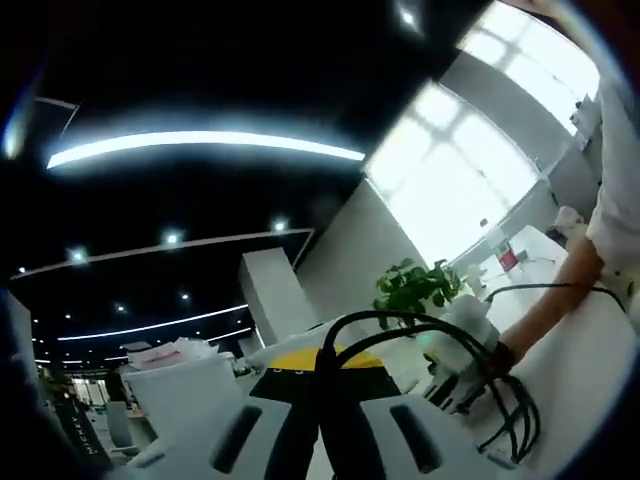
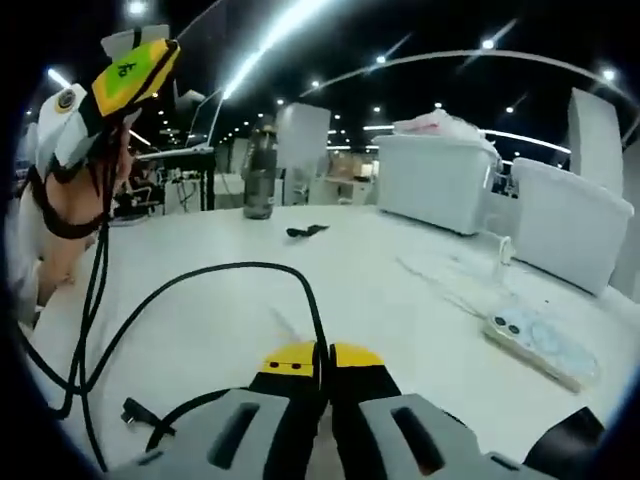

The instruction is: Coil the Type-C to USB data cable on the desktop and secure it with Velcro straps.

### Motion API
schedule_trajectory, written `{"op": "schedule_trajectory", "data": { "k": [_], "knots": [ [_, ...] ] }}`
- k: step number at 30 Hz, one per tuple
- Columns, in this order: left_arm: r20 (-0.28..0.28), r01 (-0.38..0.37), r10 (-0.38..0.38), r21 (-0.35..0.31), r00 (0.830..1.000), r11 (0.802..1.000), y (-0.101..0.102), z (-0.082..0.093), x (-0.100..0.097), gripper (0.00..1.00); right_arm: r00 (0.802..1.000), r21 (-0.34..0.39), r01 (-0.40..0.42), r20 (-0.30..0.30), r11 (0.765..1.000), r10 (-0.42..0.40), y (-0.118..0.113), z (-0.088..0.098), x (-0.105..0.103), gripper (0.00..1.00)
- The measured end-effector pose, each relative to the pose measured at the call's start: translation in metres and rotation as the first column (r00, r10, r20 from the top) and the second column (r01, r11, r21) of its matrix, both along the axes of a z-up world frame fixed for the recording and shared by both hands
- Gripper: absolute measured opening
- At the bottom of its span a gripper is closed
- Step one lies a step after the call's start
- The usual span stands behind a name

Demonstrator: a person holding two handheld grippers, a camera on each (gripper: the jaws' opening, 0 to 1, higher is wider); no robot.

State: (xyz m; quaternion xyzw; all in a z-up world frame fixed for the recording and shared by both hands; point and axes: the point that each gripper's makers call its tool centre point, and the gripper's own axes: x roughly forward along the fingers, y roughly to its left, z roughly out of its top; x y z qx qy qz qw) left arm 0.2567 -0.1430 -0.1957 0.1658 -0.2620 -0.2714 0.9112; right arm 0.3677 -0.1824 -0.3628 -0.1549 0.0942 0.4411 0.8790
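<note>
The black data cable (image 2: 240, 268) rises from my right gripper (image 2: 320, 357), which is shut on it low over the white table (image 2: 400, 290). From there it arcs left and hangs in several strands from my left gripper (image 2: 128, 72), held high at the upper left. One plug end (image 2: 131, 409) lies on the table. In the left gripper view, my left gripper (image 1: 320, 362) is shut on the cable (image 1: 400, 322), whose loops run right to my right gripper (image 1: 452, 385). A black Velcro strap (image 2: 305, 231) lies further back on the table.
A grey bottle (image 2: 259, 180) stands behind the strap. White bins (image 2: 440, 180) line the table's far right, and a white power strip (image 2: 540, 345) lies near them. A person's forearm (image 1: 545, 300) and a potted plant (image 1: 415, 285) appear in the left gripper view.
</note>
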Motion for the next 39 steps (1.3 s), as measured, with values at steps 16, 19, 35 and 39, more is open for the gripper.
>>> {"op": "schedule_trajectory", "data": {
  "k": [16, 19, 35, 39],
  "knots": [
    [-0.173, -0.136, 0.137, 0.014, 0.975, 0.991, 0.022, -0.038, 0.044, 0.04, 0.966, 0.243, -0.051, 0.260, 0.969, -0.014, -0.023, 0.102, -0.041, 0.02],
    [-0.164, -0.156, 0.160, 0.039, 0.973, 0.987, 0.022, -0.041, 0.046, 0.04, 0.957, 0.256, -0.093, 0.290, 0.962, 0.015, -0.021, 0.111, -0.052, 0.02],
    [-0.166, -0.185, 0.198, 0.087, 0.966, 0.979, 0.022, -0.048, 0.050, 0.17, 0.938, 0.274, -0.269, 0.293, 0.923, 0.186, -0.008, 0.119, -0.086, 0.02],
    [-0.159, -0.154, 0.170, 0.106, 0.973, 0.982, 0.016, -0.048, 0.047, 0.08, 0.939, 0.260, -0.282, 0.272, 0.923, 0.210, -0.005, 0.112, -0.087, 0.02]
  ]
}}
